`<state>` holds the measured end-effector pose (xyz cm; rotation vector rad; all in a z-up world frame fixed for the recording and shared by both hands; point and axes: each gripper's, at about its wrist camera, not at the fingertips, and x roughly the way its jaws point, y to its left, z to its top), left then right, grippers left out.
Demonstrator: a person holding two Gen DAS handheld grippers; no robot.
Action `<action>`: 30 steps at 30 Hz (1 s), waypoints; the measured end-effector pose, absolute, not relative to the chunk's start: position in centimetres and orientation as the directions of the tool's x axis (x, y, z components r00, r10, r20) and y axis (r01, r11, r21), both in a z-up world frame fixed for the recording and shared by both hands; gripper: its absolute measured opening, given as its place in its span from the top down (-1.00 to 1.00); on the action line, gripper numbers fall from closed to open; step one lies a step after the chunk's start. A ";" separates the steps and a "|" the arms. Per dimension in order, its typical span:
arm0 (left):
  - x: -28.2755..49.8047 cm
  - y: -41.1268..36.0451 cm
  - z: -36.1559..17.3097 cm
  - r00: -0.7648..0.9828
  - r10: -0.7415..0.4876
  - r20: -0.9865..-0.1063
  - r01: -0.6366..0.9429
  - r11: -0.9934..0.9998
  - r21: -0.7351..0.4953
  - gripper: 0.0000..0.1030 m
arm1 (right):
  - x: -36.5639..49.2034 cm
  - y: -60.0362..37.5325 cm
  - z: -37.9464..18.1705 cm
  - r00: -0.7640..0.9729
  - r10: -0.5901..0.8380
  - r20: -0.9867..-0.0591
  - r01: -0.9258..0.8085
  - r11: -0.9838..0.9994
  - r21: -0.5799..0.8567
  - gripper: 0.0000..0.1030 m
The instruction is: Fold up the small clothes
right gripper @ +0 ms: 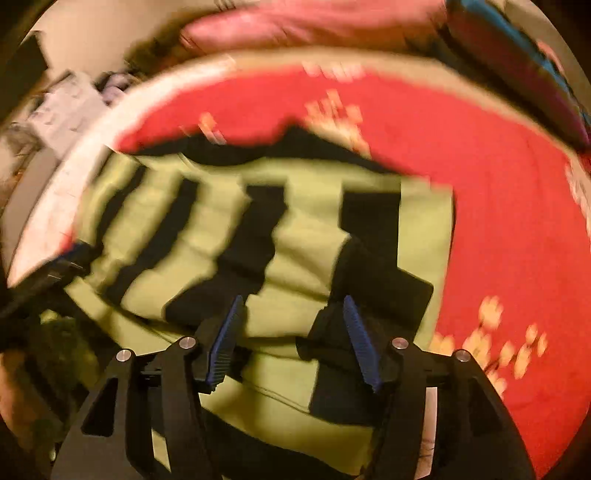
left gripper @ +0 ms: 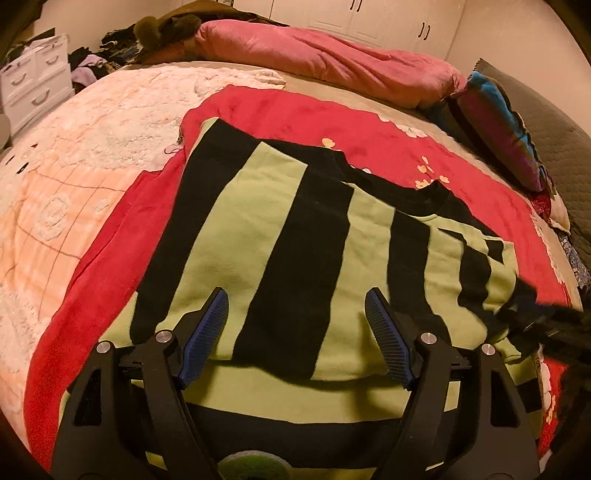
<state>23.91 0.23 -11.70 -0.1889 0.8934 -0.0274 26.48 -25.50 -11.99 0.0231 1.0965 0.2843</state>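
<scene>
A green and black striped sweater lies on a red flowered blanket spread over the bed, with its near part doubled over itself. My left gripper hovers over the sweater's near edge, open, its blue pads wide apart with nothing pinched. In the blurred right wrist view the same sweater shows a folded sleeve with a black cuff lying across it. My right gripper stands open just above that sleeve, and its pads press on nothing.
A pink duvet lies bunched along the far side of the bed. A peach quilt covers the left. White drawers and piled clothes stand far left. A dark, colourful cushion sits at the right, and white wardrobe doors are behind.
</scene>
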 end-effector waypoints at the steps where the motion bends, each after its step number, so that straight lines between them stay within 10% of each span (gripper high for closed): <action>1: 23.9 0.2 -11.7 0.626 -0.100 -0.773 -0.054 0.984 -0.172 -0.34 | 26.2 -25.6 -12.3 0.435 0.236 -0.869 -0.211 0.965 0.157 -0.08; 15: 22.3 1.2 -9.5 0.667 -0.061 -0.743 -0.073 0.987 -0.147 -0.57 | 22.8 -27.0 -7.7 0.555 0.334 -0.762 -0.244 0.941 0.234 -0.77; 30: 17.6 4.9 -4.6 0.738 0.017 -0.675 -0.173 0.971 -0.165 -0.81 | 19.2 -29.3 -5.2 0.582 0.325 -0.746 -0.212 0.946 0.247 -0.89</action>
